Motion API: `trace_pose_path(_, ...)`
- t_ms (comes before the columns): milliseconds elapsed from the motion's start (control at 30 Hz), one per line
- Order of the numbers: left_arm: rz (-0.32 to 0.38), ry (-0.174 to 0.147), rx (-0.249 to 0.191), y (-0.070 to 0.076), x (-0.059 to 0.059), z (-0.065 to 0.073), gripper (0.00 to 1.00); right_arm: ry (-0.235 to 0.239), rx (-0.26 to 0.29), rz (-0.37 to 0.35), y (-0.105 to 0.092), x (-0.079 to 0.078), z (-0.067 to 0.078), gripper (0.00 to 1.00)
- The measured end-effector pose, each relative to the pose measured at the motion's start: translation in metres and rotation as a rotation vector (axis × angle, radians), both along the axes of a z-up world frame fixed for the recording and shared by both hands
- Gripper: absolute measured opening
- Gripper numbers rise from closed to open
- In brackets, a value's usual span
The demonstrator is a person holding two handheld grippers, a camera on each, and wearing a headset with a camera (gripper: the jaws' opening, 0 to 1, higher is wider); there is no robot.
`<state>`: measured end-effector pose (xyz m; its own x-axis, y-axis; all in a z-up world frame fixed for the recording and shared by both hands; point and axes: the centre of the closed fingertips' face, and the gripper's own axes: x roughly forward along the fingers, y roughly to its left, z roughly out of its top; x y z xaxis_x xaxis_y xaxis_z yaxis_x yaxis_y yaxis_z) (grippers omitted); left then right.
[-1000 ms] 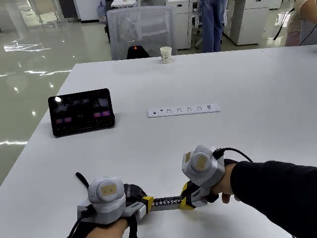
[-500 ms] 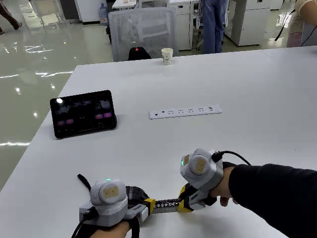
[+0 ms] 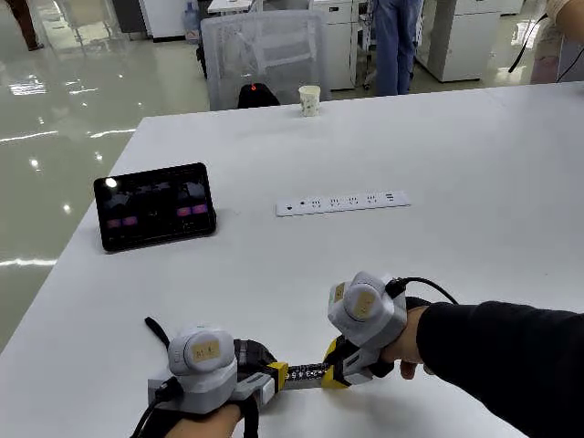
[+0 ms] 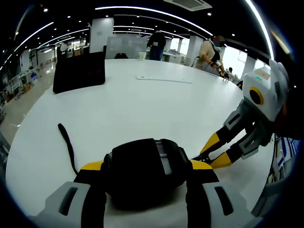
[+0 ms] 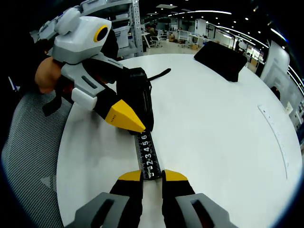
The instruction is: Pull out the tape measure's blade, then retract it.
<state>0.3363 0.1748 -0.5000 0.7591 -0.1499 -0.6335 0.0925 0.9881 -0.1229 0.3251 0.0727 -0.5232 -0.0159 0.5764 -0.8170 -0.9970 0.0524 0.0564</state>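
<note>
The right gripper (image 5: 152, 175) has its yellow-tipped jaws closed to a narrow slit on the free end of the blade (image 5: 147, 151). The left gripper (image 4: 147, 164) has its jaws spread wide and pressed against both sides of the black tape measure (image 4: 137, 178), which rests on the table between them. Compared with the head view a second ago, the strip of blade between the two sets of fingers has grown steadily shorter. The right fingers now sit close to the case mouth, with only the low numerals, about two to six, bared just ahead of them. I judge the pull-out finished and the retraction well along; what is left is to ease the last stretch in and release the tip without a snap. The case's strap (image 4: 66, 142) trails loose on the table (image 3: 383, 146), on the side of the left fingers away from the right gripper and out of the blade's line. In the right gripper view the table's edge curves past close behind the left gripper, with a mesh chair seat (image 5: 28, 152) below it, so there is little room that way. Ahead of both sets of fingers the tabletop is open: the tablet (image 3: 155, 205) and power strip (image 3: 342, 202) lie well apart from them, and the paper cup (image 3: 309, 99) is farther off.
</note>
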Motion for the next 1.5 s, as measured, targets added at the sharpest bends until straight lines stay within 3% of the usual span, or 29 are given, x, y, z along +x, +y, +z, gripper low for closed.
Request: trace_pose_path(1500,0.009,-0.001,-0.008,0.0,-0.001,0.0,0.63,-0.006,0.034,0.009,0.024,-0.003,-0.001,0.12)
